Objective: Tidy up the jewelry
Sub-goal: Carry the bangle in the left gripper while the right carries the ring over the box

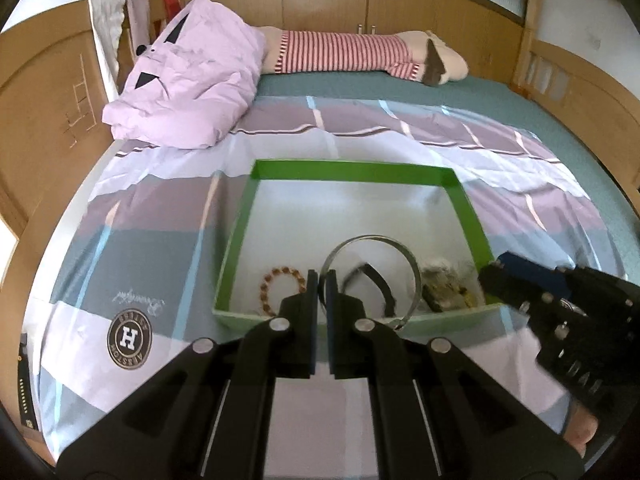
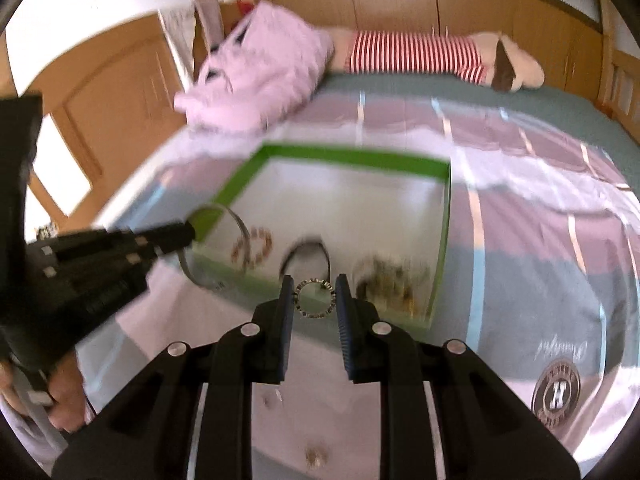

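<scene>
A green-walled tray (image 1: 466, 204) with a white floor lies on the bed. In it are a brown bead bracelet (image 1: 276, 280), a dark curved band (image 1: 378, 280) and a tangle of gold jewelry (image 1: 444, 284). My left gripper (image 1: 322, 280) is shut on a large silver bangle (image 1: 404, 246), held over the tray's near wall. My right gripper (image 2: 314, 296) is shut on a small studded ring (image 2: 314, 299) just above the tray's near wall (image 2: 260, 280). The left gripper with the bangle (image 2: 236, 216) shows at the left of the right wrist view, where the bead bracelet (image 2: 252, 248) also shows.
The tray sits on a striped purple, grey and white bedspread (image 1: 140, 248). A pink quilt (image 1: 188, 80) and a striped plush toy (image 1: 352, 52) lie at the far end. Wooden bed frame and cabinets surround the bed. Two small pieces (image 2: 316, 456) lie on the bedspread below my right gripper.
</scene>
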`<state>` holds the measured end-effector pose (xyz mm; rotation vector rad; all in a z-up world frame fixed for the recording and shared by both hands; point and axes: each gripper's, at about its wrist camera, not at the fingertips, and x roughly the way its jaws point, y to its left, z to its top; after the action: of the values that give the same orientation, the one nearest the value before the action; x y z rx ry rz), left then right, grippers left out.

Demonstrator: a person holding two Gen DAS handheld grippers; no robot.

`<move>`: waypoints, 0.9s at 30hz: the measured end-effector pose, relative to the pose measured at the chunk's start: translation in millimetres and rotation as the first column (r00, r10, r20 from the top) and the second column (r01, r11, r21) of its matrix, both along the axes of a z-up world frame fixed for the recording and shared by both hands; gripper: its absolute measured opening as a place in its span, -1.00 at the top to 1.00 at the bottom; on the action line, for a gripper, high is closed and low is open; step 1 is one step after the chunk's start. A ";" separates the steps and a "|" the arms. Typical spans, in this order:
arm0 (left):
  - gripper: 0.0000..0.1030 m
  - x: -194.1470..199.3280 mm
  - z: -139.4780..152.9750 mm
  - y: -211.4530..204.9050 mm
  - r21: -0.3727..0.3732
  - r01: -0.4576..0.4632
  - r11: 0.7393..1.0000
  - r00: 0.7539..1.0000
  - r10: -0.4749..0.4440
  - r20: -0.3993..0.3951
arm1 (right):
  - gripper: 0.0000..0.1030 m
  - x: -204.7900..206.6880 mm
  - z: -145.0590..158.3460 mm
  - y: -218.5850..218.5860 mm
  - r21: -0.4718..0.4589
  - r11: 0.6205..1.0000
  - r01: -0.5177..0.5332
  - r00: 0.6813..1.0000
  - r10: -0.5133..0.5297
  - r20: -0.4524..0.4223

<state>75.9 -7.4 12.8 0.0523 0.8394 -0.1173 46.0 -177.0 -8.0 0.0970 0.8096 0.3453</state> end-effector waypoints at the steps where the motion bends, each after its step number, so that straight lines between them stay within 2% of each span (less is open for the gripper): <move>1: 0.94 6.3 -1.2 1.0 0.003 -0.010 1.000 1.000 0.010 -0.001 | 0.59 7.7 3.6 -3.9 0.024 1.000 0.011 1.000 -0.011 0.007; 6: 0.94 31.0 -8.1 4.3 0.003 -0.031 1.000 0.999 0.031 -0.015 | 0.59 35.9 -1.0 -8.4 0.028 0.998 0.049 0.999 -0.049 0.002; 10: 0.92 49.9 -25.8 9.8 -0.006 -0.057 0.998 0.996 0.057 -0.063 | 0.60 54.5 -22.1 -3.6 0.015 0.999 0.049 0.998 -0.048 -0.040; 13: 0.92 55.3 -39.0 12.4 0.014 -0.069 0.998 0.993 0.070 -0.092 | 0.60 64.6 -38.8 -4.1 0.008 0.999 0.049 0.995 -0.048 -0.086; 17: 0.92 57.9 -46.7 16.1 0.020 -0.077 0.997 0.991 0.079 -0.110 | 0.60 69.1 -50.4 -4.3 -0.009 0.998 0.055 0.992 -0.056 -0.111; 22: 0.92 57.9 -46.6 17.8 0.017 -0.081 0.997 0.991 0.082 -0.108 | 0.60 67.5 -52.9 -1.4 -0.014 0.999 0.053 0.992 -0.054 -0.117; 27: 0.92 60.9 -56.5 18.4 0.027 -0.082 0.996 0.987 0.085 -0.140 | 0.60 68.9 -57.7 1.1 -0.023 0.998 0.054 0.990 -0.057 -0.133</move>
<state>136.9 11.0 -43.7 0.0289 0.9826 -0.0332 115.0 -175.9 -65.7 0.1255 0.9405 0.2803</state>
